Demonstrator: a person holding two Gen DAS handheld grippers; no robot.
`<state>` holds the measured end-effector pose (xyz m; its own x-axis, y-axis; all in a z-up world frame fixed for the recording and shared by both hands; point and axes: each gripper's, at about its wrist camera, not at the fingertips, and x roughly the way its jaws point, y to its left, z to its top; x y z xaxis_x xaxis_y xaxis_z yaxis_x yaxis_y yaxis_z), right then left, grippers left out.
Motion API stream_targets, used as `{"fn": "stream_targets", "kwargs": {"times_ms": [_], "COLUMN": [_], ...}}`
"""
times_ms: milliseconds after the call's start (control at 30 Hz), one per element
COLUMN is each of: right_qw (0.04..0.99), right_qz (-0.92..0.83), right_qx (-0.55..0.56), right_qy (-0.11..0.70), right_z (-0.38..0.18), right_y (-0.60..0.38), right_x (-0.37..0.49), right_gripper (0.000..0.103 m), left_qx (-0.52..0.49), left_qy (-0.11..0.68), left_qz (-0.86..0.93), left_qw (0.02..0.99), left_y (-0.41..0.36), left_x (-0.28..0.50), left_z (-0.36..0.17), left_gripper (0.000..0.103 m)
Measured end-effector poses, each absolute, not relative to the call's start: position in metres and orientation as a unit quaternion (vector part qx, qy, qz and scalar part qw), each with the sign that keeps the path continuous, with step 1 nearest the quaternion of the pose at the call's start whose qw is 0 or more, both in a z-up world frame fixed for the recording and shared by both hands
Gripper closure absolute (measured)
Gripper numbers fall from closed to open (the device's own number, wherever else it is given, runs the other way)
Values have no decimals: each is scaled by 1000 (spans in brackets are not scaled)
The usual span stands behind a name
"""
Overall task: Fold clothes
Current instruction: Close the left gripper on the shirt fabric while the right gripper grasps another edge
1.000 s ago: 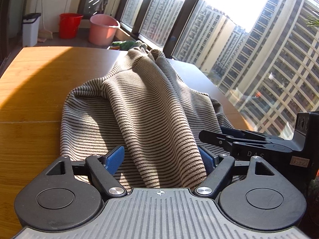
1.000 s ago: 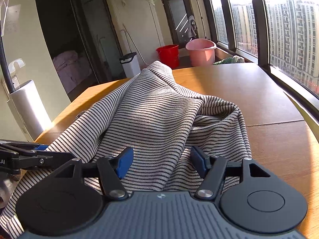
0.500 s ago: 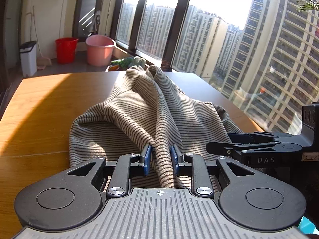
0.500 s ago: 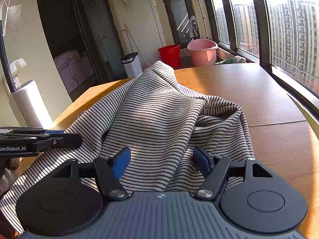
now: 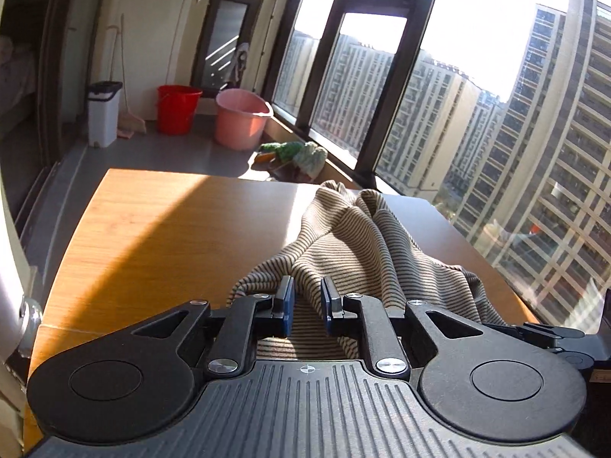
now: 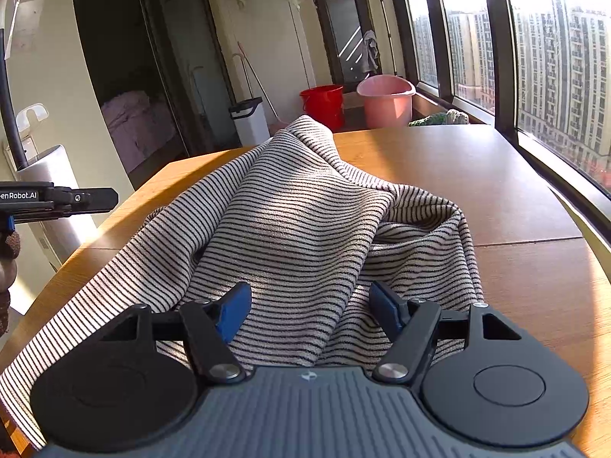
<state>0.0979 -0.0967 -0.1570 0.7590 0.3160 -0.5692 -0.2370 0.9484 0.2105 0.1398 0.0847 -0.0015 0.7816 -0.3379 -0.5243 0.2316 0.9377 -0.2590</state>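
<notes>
Pinching a fold of the striped garment (image 5: pixel 366 252), the left gripper (image 5: pixel 307 305) is clenched on it. The right gripper (image 6: pixel 309 309) stands spread — its jaws are closing, cloth lies between them — on the wooden table (image 6: pixel 477 175).

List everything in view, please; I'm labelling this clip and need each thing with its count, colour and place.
striped knit garment: one, beige with dark stripes, bunched on the table
wooden table: one, brown, beside the windows
red plastic bucket: one, on the floor beyond the table
pink plastic tub: one, right of the red bucket
white bin with black lid: one, left of the red bucket
green cloth bundle: one, on the floor by the window
left tool: black with blue pads, shut on a garment fold
right tool: black with blue pads, jaws apart over the garment and closing, pads not pressing it
</notes>
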Motion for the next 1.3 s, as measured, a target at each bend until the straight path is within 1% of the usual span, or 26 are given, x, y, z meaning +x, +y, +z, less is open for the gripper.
{"fn": "stream_targets", "kwargs": {"times_ms": [67, 100, 133, 200, 267, 367, 433, 467, 500, 533, 567, 600, 633, 667, 733, 833, 900, 1000, 1033, 1067, 1100, 1133, 1200, 1233, 1267, 1300], "right_qw": [936, 936, 934, 932, 931, 939, 947, 947, 945, 940, 939, 939, 939, 938, 944, 969, 974, 971, 969, 966, 963, 959, 950, 946, 939, 935], "right_qz": [146, 145, 158, 179, 193, 167, 130, 125, 124, 129, 130, 130, 134, 138, 136, 79, 42, 59, 74, 89, 102, 114, 148, 166, 196, 217], "right_qx": [51, 46, 56, 74, 80, 51, 13, 0, -2, 6, 10, 14, 15, 32, 59, 47, 57, 58, 54, 50, 49, 49, 54, 55, 50, 40], "right_qy": [317, 318, 315, 305, 299, 297, 293, 295, 303, 317, 318, 318, 318, 315, 296, 231, 217, 223, 230, 237, 245, 254, 269, 274, 278, 278], "right_z": [-151, -147, -141, -128, -121, -125, -133, -138, -143, -149, -152, -154, -153, -149, -137, -109, -97, -93, -97, -102, -108, -114, -122, -122, -121, -120], "right_y": [-92, -89, -87, -83, -76, -61, -51, -50, -51, -54, -57, -60, -63, -71, -87, -117, -137, -145, -139, -133, -126, -120, -107, -102, -95, -90], "right_x": [96, 95, 92, 87, 87, 94, 100, 104, 106, 109, 108, 107, 105, 104, 101, 101, 107, 108, 106, 104, 102, 100, 94, 91, 85, 79], "right_gripper": [51, 53, 53, 50, 41, 41, 41, 41, 43, 55, 73, 77, 93, 103, 103, 103, 103, 100, 100, 98, 96, 94, 89, 81, 66, 58], "left_qx": [-89, -88, -87, -82, -76, -77, -84, -87, -86, -79, -67, -52, -42, -34, -27, -22, -20, -18, -17, -15, -14, -12, -8, -5, 1, 7], "left_qy": [299, 299, 299, 301, 307, 315, 323, 326, 329, 332, 334, 337, 340, 342, 346, 347, 347, 350, 352, 354, 356, 357, 358, 354, 346, 336], "left_qz": [-161, -163, -164, -158, -151, -157, -180, -196, -208, -217, -222, -225, -220, -212, -207, -206, -207, -213, -215, -218, -218, -216, -211, -206, -198, -188], "left_qw": [936, 936, 936, 937, 937, 933, 926, 921, 917, 915, 913, 913, 914, 915, 915, 915, 914, 912, 911, 909, 909, 909, 909, 912, 917, 923], "left_y": [79, 78, 77, 74, 70, 65, 60, 56, 52, 47, 40, 32, 27, 22, 18, 16, 14, 11, 10, 8, 8, 7, 11, 15, 20, 26], "left_x": [139, 139, 139, 138, 139, 137, 134, 132, 131, 130, 129, 129, 130, 132, 135, 136, 135, 134, 135, 137, 138, 140, 143, 143, 144, 145], "left_z": [-3, -3, -3, -2, -3, -3, -3, -3, -4, -5, -7, -10, -14, -17, -20, -21, -21, -23, -25, -27, -28, -31, -30, -27, -22, -17], "left_gripper": [77, 74, 73, 67, 65, 57, 49, 46, 42, 41, 41, 41, 43, 46, 47, 47, 47, 48, 50, 64, 81, 93, 94, 95, 95, 95]}}
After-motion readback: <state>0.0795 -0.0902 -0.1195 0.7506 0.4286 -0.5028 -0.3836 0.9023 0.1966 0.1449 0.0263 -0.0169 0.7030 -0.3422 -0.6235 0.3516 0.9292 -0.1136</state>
